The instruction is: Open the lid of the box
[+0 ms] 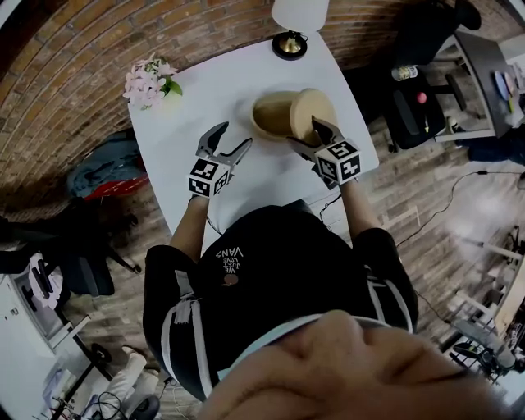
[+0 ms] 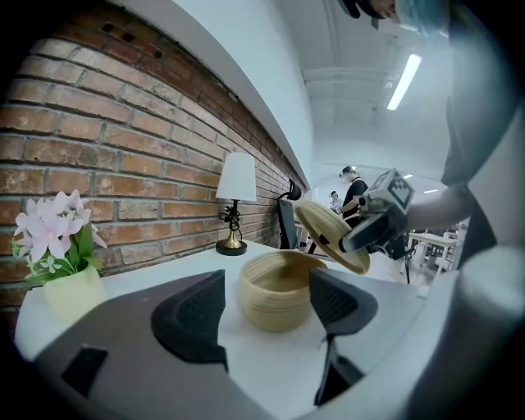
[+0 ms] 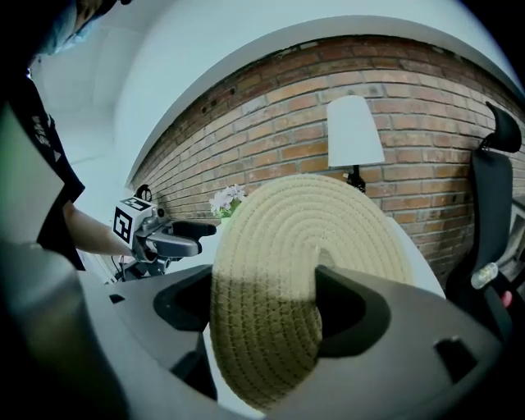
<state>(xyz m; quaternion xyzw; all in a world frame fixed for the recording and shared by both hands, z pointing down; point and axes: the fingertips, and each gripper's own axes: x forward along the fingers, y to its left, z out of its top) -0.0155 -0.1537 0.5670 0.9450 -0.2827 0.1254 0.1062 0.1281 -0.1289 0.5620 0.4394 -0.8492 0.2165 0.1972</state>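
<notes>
A round woven box [image 1: 271, 116] [image 2: 277, 289] stands open on the white table [image 1: 217, 90]. Its woven lid [image 1: 314, 113] [image 2: 331, 235] [image 3: 295, 279] is lifted off and tilted on edge just right of the box, with my right gripper [image 1: 310, 134] [image 3: 262, 312] shut on it. The lid fills most of the right gripper view. My left gripper [image 1: 230, 141] [image 2: 267, 308] hovers open to the left of the box, nothing between its jaws, pointing at the box.
A pot of pink flowers [image 1: 149, 82] [image 2: 59, 254] stands at the table's far left corner, a white lamp [image 1: 293, 25] [image 2: 235, 201] at the back. Office chairs [image 1: 418, 98] and a desk stand to the right on the wooden floor.
</notes>
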